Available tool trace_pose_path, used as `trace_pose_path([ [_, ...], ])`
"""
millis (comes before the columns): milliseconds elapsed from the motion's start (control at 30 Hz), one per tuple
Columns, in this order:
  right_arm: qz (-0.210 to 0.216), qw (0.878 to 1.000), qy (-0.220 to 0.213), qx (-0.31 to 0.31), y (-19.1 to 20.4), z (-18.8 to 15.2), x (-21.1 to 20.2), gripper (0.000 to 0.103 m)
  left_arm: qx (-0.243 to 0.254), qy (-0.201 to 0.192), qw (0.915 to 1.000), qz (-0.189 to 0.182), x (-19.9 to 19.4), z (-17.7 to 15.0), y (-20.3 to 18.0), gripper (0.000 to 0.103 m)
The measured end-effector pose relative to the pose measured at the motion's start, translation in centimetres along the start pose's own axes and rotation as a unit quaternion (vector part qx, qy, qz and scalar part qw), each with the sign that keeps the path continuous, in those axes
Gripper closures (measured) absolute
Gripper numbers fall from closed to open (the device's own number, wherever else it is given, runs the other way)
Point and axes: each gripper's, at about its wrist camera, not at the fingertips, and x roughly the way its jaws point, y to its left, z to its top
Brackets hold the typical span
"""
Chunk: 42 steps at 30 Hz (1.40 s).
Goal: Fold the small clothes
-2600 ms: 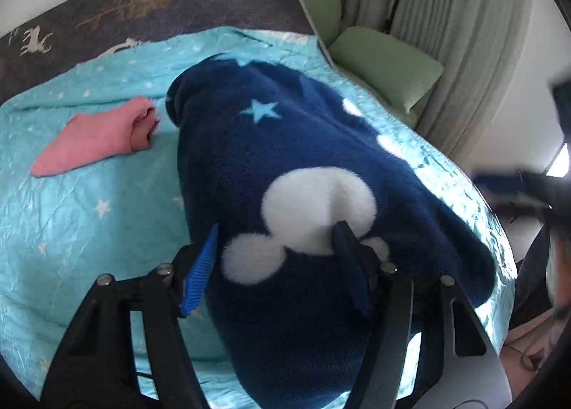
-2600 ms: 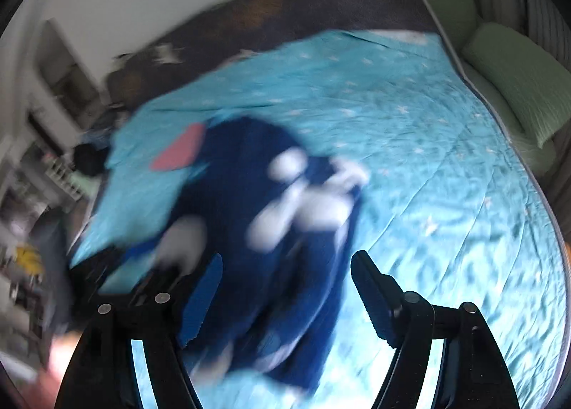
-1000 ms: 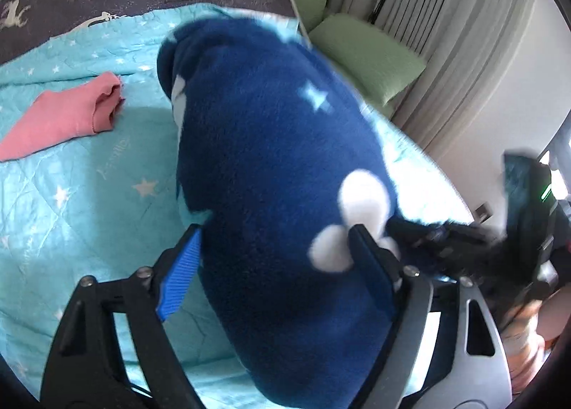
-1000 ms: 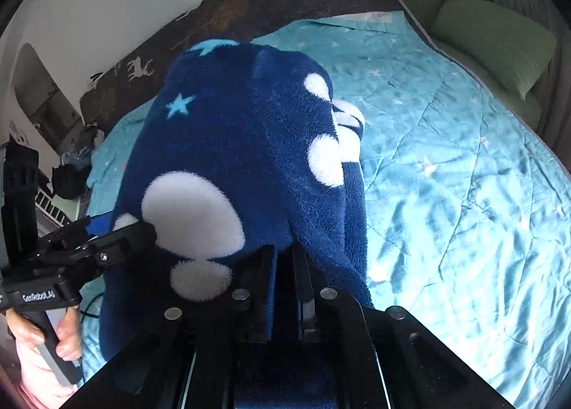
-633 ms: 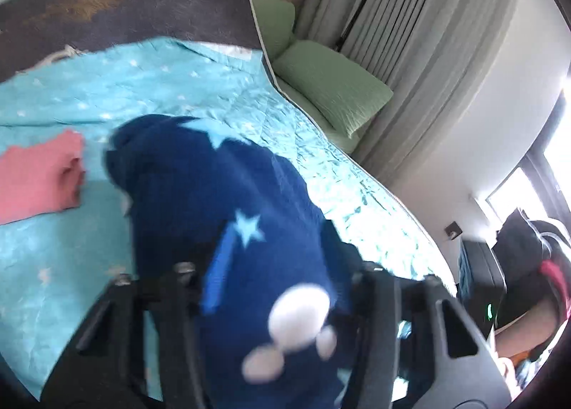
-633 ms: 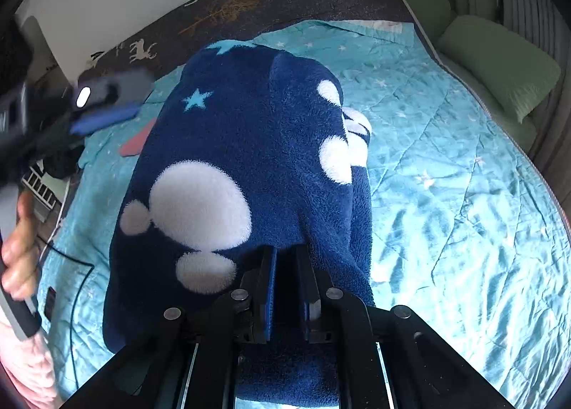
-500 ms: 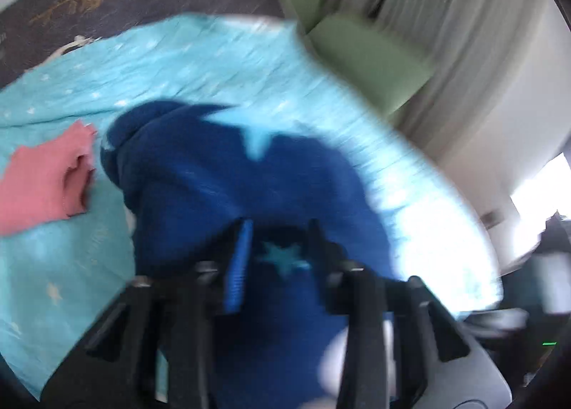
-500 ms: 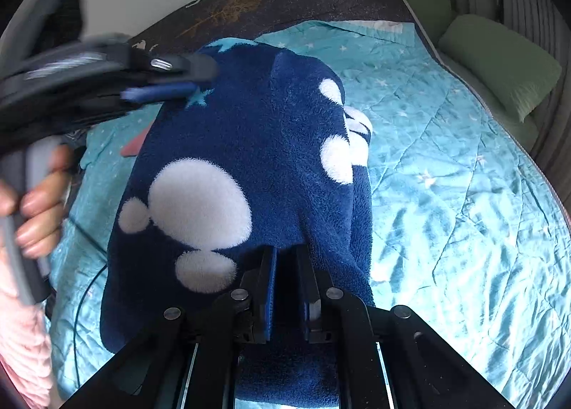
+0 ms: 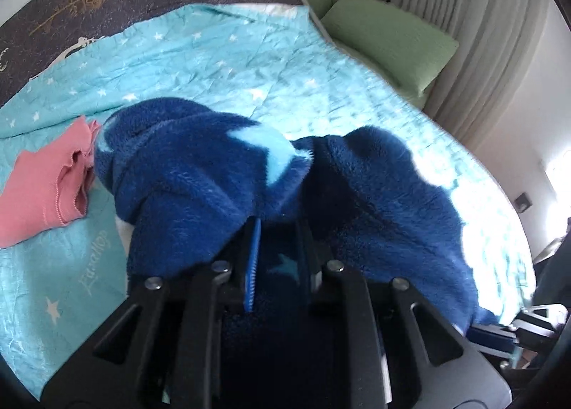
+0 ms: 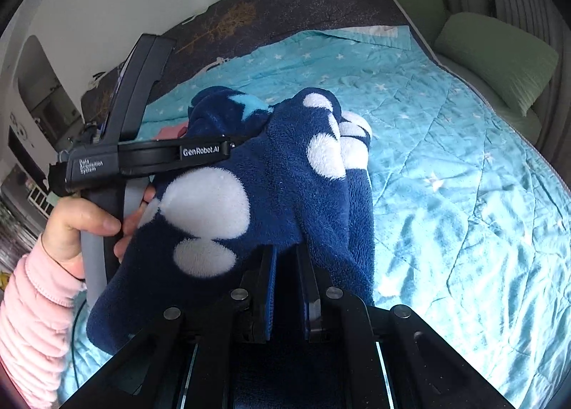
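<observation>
L wrist: left gripper nearly closed, jaws just closing, pinching navy fleece, which is bunched up over teal quilt on bed. Pink cloth lies just left of it. Green pillow at far right.

R wrist: right gripper clamped on fleece near edge. Hand w/ pink sleeve holds left gripper, tips buried in fleece.

My 2 cameras each look down along my own fingers, close over the blue fleece garment on the bed. My right one catches my left gripper at 10 o'clock; both share the green pillows at 2 o'clock.
</observation>
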Motion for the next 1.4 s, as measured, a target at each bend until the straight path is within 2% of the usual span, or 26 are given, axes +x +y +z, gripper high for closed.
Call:
trace_pose_path([
  [67,0.008,1.0,0.014,0.013,0.1,0.1,-1.2,0.091,-0.009,-0.011,0.9997,-0.019,-2.0,0.2,0.2,0.073],
  [133,0.02,0.999,0.03,0.028,0.0,0.5,-2.6,0.086,-0.033,-0.025,0.998,-0.048,-4.4,0.1,0.6,0.05],
  [167,0.014,0.999,0.029,0.037,0.1,0.7,-3.5,0.085,-0.037,-0.036,0.9967,-0.063,-5.4,0.0,0.6,0.048],
  [233,0.006,0.999,0.013,0.032,0.5,1.4,-5.3,0.083,-0.016,-0.051,0.9957,-0.076,-7.2,-0.2,0.2,0.047],
  [267,0.0,1.0,0.005,0.028,0.8,1.7,-5.8,0.082,0.001,-0.059,0.9961,-0.066,-8.0,-0.4,-0.2,0.047],
  [333,-0.012,1.0,-0.016,0.013,1.4,2.7,-6.6,0.069,0.012,-0.062,0.9969,-0.047,-8.6,-0.6,-0.4,0.047],
  [400,-0.021,0.999,-0.029,0.01,1.8,4.2,-6.3,0.058,-0.002,-0.048,0.9977,-0.049,-7.9,-0.8,0.0,0.047],
  [533,-0.015,0.999,-0.011,0.027,1.7,7.4,-3.5,0.058,-0.021,-0.022,0.9987,-0.042,-5.2,-1.4,0.9,0.047],
  [667,-0.013,1.0,-0.001,0.021,1.3,10.3,-0.2,0.059,0.007,-0.042,0.9991,0.006,-2.7,-2.3,0.0,0.042],
  [700,-0.022,0.999,0.03,0.031,0.8,10.5,1.8,0.062,0.016,-0.049,0.9986,0.017,-2.3,-2.4,-0.3,0.041],
  [733,-0.032,0.997,0.062,0.043,0.2,10.5,3.5,0.067,0.022,-0.051,0.9981,0.025,-1.8,-2.6,-0.6,0.041],
  [767,-0.048,0.992,0.104,0.058,-0.6,9.9,6.1,0.067,0.027,-0.048,0.998,0.033,-1.1,-2.7,-0.9,0.041],
  [800,-0.051,0.99,0.112,0.069,-1.4,9.1,8.0,0.066,0.034,-0.047,0.9974,0.043,-0.6,-2.8,-1.1,0.041],
  [833,-0.04,0.991,0.094,0.084,-2.3,8.4,8.7,0.062,0.038,-0.054,0.9968,0.046,-0.1,-2.9,-1.3,0.04],
  [933,0.007,0.989,0.072,0.131,-4.5,7.2,8.7,0.06,0.021,-0.072,0.9964,0.038,0.2,-3.1,-1.1,0.038],
  [1000,0.014,0.988,0.06,0.14,-4.7,6.8,8.3,0.059,0.029,-0.071,0.996,0.046,0.1,-3.1,-1.3,0.037],
  [1133,0.015,0.991,0.033,0.131,-3.4,6.2,5.1,0.059,0.021,-0.053,0.998,0.028,-2.8,-2.6,-1.0,0.038],
  [1233,0.051,0.991,0.0,0.127,-2.5,5.0,-0.1,0.059,-0.026,-0.052,0.9979,-0.03,-7.1,-3.9,0.1,0.038],
  [1300,0.048,0.995,-0.012,0.082,-0.9,3.4,-3.1,0.058,-0.026,-0.05,0.9961,-0.068,-9.1,-5.2,0.0,0.038],
  [1400,0.025,1.0,-0.009,0.014,1.7,0.4,-5.2,0.058,-0.001,-0.052,0.9963,-0.068,-10.2,-7.1,-1.2,0.037],
])
